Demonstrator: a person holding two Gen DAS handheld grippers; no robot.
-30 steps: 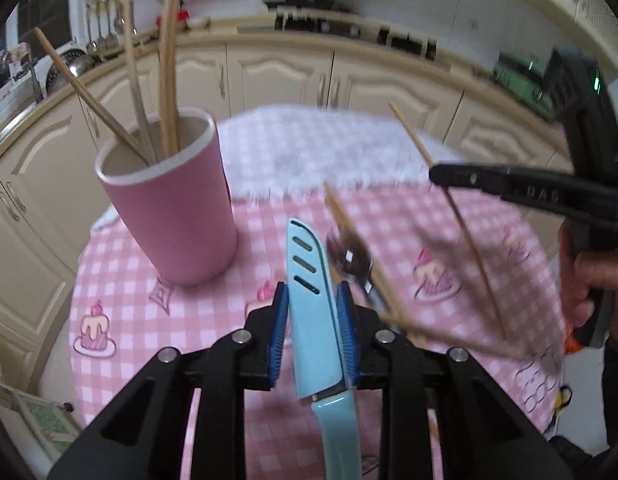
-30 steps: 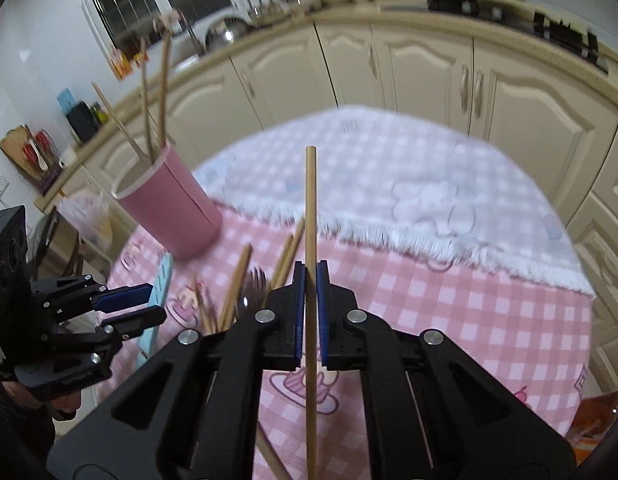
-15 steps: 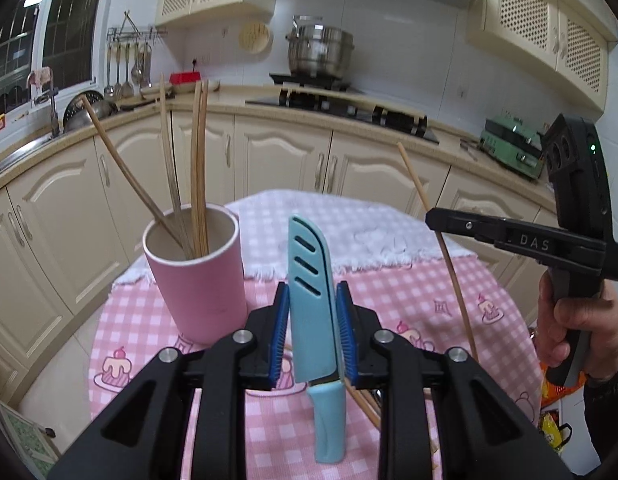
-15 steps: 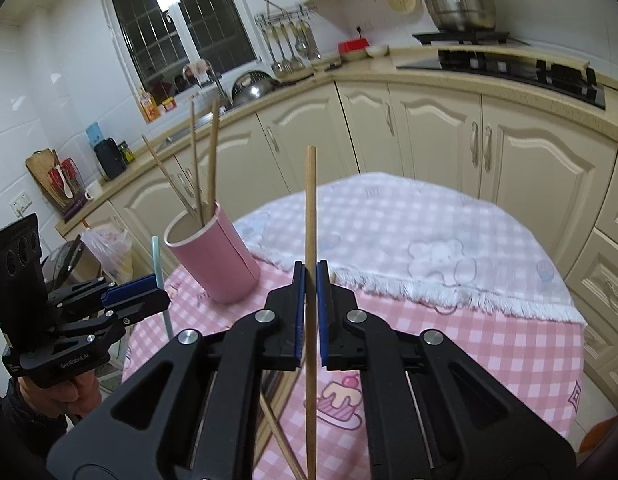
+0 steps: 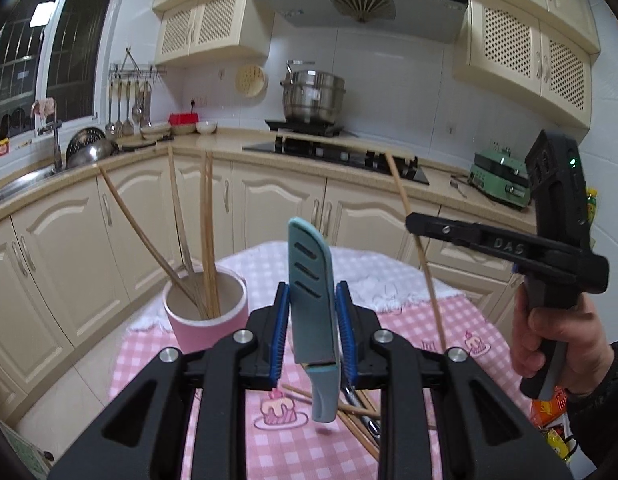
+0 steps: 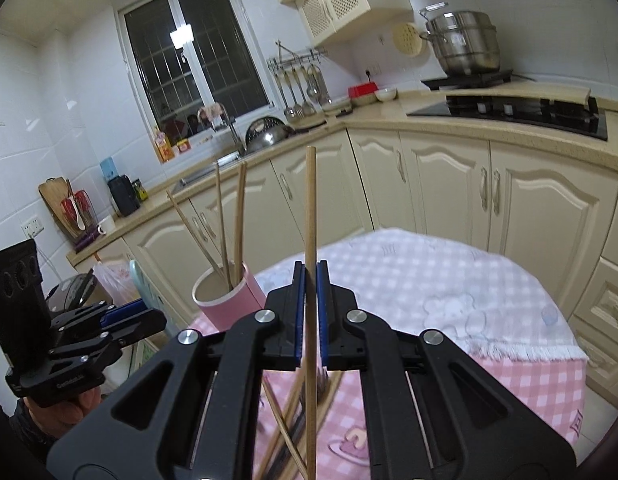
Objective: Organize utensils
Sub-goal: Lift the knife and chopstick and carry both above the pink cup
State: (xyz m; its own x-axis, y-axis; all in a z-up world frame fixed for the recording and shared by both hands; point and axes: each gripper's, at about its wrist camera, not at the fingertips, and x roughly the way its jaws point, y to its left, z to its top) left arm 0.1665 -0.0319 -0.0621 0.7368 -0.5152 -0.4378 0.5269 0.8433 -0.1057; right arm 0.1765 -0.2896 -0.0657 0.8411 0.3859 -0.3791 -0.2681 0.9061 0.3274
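My left gripper (image 5: 312,320) is shut on a light blue knife (image 5: 312,304), blade up, handle hanging below the blue pads. It hovers above the table, right of a pink cup (image 5: 207,322) that holds several wooden chopsticks (image 5: 207,236). My right gripper (image 6: 310,312) is shut on a single wooden chopstick (image 6: 311,216), held upright. From the left wrist view the right gripper (image 5: 413,224) appears at the right with that chopstick (image 5: 425,276). More chopsticks (image 6: 293,412) and a metal utensil lie on the table below. The pink cup (image 6: 237,300) sits left of the right gripper.
The round table (image 5: 441,320) carries a pink checked cloth with a white one over its far half. Cream kitchen cabinets (image 5: 277,208) curve behind it, with a sink at left and a hob with a steel pot (image 5: 313,96) at the back. A person's hand (image 5: 549,340) grips the right tool.
Both grippers have risen and tilted up, so the views now take in the kitchen walls instead of the tabletop. The knife and the chopstick stay clamped as before.
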